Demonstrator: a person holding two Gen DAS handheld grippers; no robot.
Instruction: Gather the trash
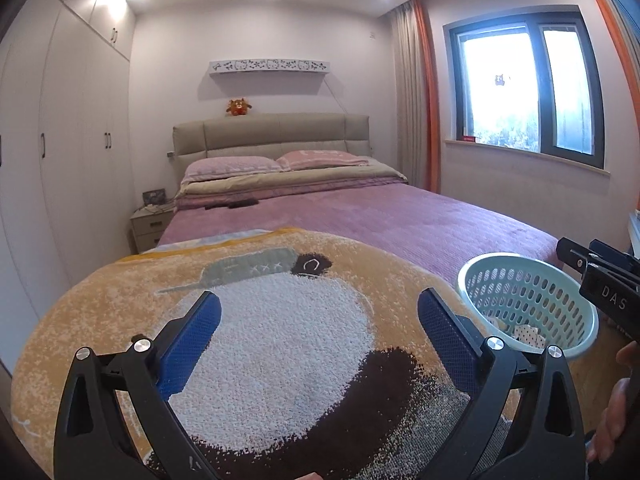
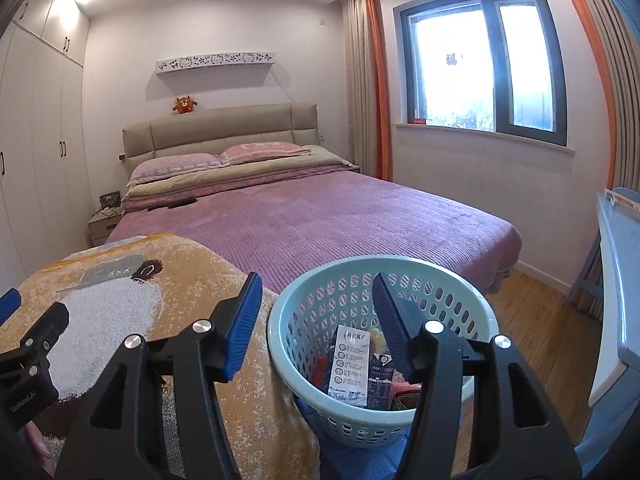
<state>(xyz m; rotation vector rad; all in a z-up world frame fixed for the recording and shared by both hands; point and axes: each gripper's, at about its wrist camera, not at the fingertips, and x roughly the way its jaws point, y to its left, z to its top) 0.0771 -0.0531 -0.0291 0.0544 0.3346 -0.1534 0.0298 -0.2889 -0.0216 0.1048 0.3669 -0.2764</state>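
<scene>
A pale green plastic basket (image 2: 456, 280) stands on the floor beside the rug-covered surface; it also shows in the left wrist view (image 1: 472, 270). Inside it lie a milk carton (image 2: 350, 360) and other wrappers. My right gripper (image 2: 316, 292) is open and empty, hovering over the basket's near rim. My left gripper (image 1: 318, 308) is open and empty above the yellow bear-pattern rug (image 1: 280, 340). The right gripper's body shows at the right edge of the left wrist view.
A bed with a purple cover (image 2: 320, 216) fills the middle of the room. A nightstand (image 1: 150, 226) and white wardrobes (image 1: 60, 140) stand left. A window (image 2: 480, 64) with orange curtains is right. A pale blue table (image 2: 616, 280) stands at the far right on wood floor.
</scene>
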